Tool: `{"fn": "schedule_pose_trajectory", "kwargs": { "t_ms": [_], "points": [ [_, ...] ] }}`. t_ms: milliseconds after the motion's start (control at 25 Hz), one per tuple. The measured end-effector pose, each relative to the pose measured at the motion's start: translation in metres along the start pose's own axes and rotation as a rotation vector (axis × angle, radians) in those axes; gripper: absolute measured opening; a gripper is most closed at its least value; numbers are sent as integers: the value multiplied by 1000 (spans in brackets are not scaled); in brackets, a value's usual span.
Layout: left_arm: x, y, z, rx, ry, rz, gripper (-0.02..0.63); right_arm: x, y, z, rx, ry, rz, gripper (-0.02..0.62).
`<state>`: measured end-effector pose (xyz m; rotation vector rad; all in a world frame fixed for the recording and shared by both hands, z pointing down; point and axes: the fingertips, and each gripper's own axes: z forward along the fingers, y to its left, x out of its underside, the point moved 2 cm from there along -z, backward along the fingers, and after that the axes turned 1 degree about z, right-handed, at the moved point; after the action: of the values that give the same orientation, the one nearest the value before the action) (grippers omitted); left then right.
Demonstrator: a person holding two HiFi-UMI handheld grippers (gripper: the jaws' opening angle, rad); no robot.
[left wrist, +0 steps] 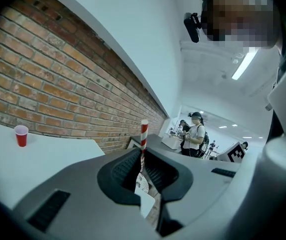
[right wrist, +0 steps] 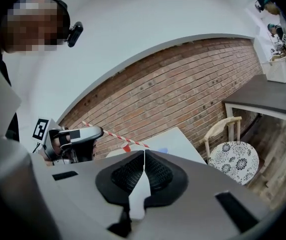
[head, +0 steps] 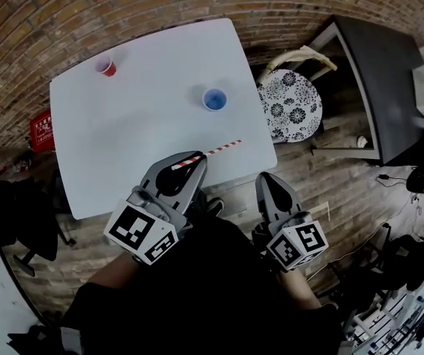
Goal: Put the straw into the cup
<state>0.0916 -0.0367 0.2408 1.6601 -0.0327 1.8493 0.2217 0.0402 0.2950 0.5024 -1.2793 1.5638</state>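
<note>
A red-and-white striped straw is held level over the near edge of the white table, with my left gripper shut on its near end. In the left gripper view the straw sticks up from between the shut jaws. A blue cup stands on the table beyond the straw's tip. Far off, at the table's back left, is a red cup, which the left gripper view also shows. My right gripper hangs off the table's near right corner, shut and empty.
A chair with a flowered cushion stands right of the table, and a dark table lies beyond it. A red crate sits on the brick floor at the left. People stand far off in the left gripper view.
</note>
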Motion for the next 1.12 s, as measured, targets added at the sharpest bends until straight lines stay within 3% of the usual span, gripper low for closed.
{"fn": "schedule_pose_trajectory", "kwargs": {
  "t_ms": [320, 480, 760, 1120],
  "points": [
    [-8, 44, 4, -3, -30, -55, 37, -10, 14, 48, -9, 68, -65, 28],
    [-6, 59, 0, -44, -18, -1, 37, -5, 17, 65, -19, 96, -62, 28],
    [-1, 64, 7, -87, -10, -25, 37, -5, 10, 86, -71, 122, -53, 28],
    [-10, 65, 24, -207, -47, -59, 37, -31, -12, 99, -156, 141, -86, 28]
  ]
}}
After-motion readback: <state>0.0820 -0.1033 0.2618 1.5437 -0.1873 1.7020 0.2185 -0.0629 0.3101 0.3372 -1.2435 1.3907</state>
